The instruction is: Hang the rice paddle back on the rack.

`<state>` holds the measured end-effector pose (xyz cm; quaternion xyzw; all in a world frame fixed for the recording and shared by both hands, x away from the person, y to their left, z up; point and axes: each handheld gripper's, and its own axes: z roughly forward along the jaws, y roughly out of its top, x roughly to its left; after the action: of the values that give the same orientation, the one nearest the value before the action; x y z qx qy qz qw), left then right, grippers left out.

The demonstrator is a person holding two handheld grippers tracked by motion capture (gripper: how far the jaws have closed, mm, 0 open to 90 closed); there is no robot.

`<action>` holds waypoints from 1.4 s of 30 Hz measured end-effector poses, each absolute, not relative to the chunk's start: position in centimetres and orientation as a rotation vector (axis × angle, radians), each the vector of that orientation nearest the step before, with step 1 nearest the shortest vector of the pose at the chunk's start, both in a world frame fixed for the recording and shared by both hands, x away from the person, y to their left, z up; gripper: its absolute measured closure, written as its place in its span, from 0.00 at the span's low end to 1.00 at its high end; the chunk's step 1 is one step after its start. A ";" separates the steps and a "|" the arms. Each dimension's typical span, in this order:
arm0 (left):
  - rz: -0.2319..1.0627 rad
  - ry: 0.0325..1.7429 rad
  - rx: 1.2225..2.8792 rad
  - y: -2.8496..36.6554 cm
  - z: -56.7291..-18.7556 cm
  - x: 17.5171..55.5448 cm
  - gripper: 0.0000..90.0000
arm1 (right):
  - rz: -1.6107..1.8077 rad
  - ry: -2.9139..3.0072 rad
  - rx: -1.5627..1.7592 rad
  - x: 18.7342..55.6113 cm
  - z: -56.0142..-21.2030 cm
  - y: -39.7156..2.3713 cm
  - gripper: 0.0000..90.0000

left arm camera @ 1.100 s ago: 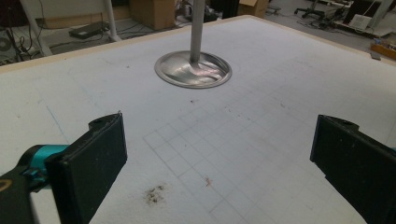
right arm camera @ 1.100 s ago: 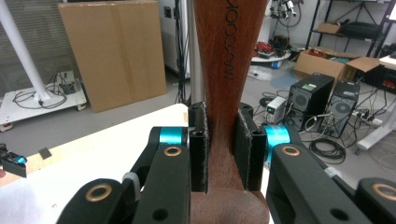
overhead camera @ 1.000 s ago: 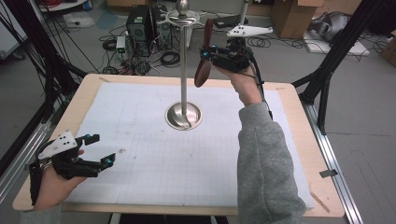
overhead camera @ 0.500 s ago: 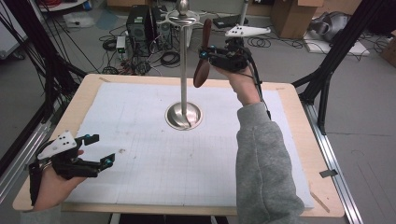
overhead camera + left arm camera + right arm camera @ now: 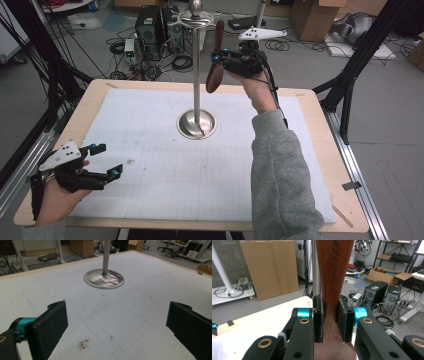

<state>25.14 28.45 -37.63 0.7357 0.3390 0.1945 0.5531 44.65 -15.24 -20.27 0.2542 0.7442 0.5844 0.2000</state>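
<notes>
Spoon: dark brown wooden spoon point(image 5: 216, 59) upright, bowl down, just right of tall steel hanging stand point(image 5: 196, 65), near its top ring.
Right gripper point(image 5: 227, 56): jaws clamped on spoon handle.
Left gripper point(image 5: 104, 161): spread wide, empty, near-left, well apart.
Axis: vertical, parallel to pole.

Reddish-brown wooden spoon point(image 5: 216, 60), silver metal stand point(image 5: 197, 95), white gridded mat point(image 5: 165, 165).

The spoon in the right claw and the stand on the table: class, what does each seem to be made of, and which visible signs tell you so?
Spoon: seemingly wood, reddish-brown with a smooth finish; faint grain shows and letters are engraved in the handle.
Stand: apparently polished metal; its round base and pole are silvery and mirror the light.
</notes>
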 end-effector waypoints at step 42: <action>0.455 0.776 1.766 27.4 -37.6 25.7 0.05 | 1.616 2.076 0.739 44.9 -21.2 -14.4 0.43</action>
<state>25.65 27.36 -37.64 0.7453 0.3277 0.1922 0.5479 44.92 -14.35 -21.23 0.2649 0.7438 0.5790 0.2031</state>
